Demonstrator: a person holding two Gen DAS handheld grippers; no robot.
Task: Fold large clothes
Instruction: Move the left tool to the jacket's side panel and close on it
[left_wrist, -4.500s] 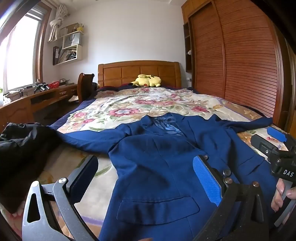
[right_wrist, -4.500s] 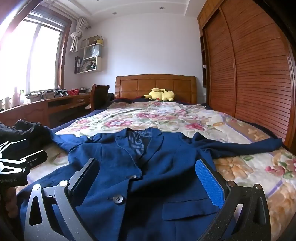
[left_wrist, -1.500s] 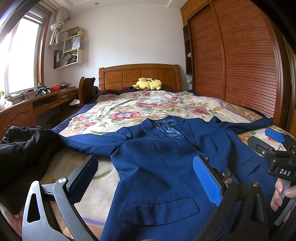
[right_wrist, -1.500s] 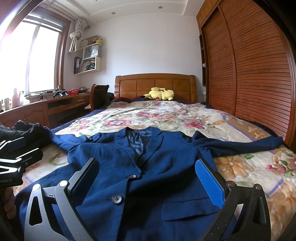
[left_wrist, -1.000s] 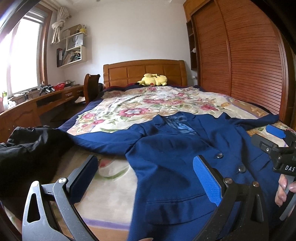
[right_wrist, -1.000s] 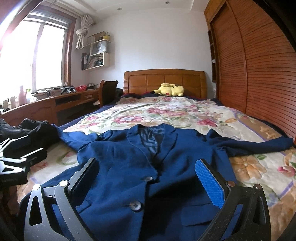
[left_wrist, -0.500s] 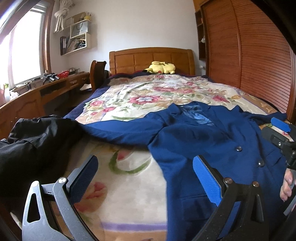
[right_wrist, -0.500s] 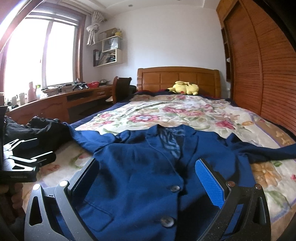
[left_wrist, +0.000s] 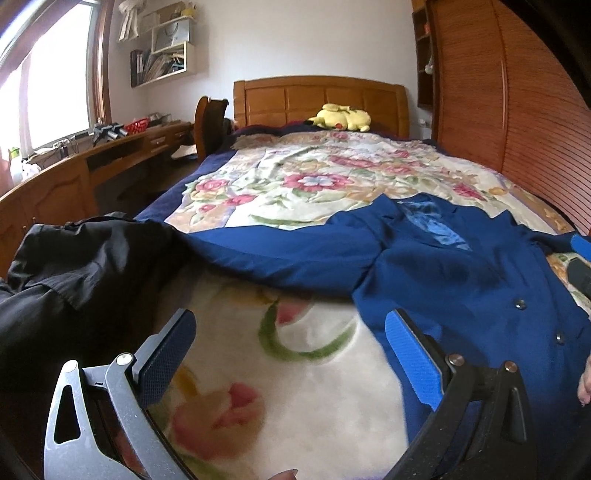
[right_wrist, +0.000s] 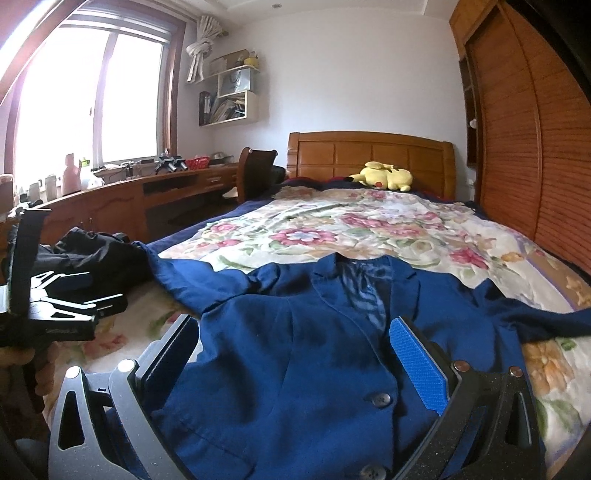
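Left gripper (left_wrist: 288, 354): we hold its jaws wide apart with nothing in them; bare floral bedspread lies between them.
Right gripper (right_wrist: 295, 350): we hold its jaws wide apart, gripping nothing; the jacket's buttoned front lies between them.
Navy blue woven suit jacket (right_wrist: 314, 350): we find it flat and face up on the bed, collar away from the jaws and sleeves spread to both sides. In the left wrist view its side hem lies at the blue-padded jaw, the body beyond and to that side.
Black crumpled garment (left_wrist: 74, 266): we note it outside the dark-padded jaw of the left gripper, touching the jacket's sleeve end.
Cream floral bedspread (left_wrist: 314, 184): covers the bed under both garments.
Yellow plush toy (right_wrist: 384, 177): far beyond the jaws, at the wooden headboard (right_wrist: 369, 155).
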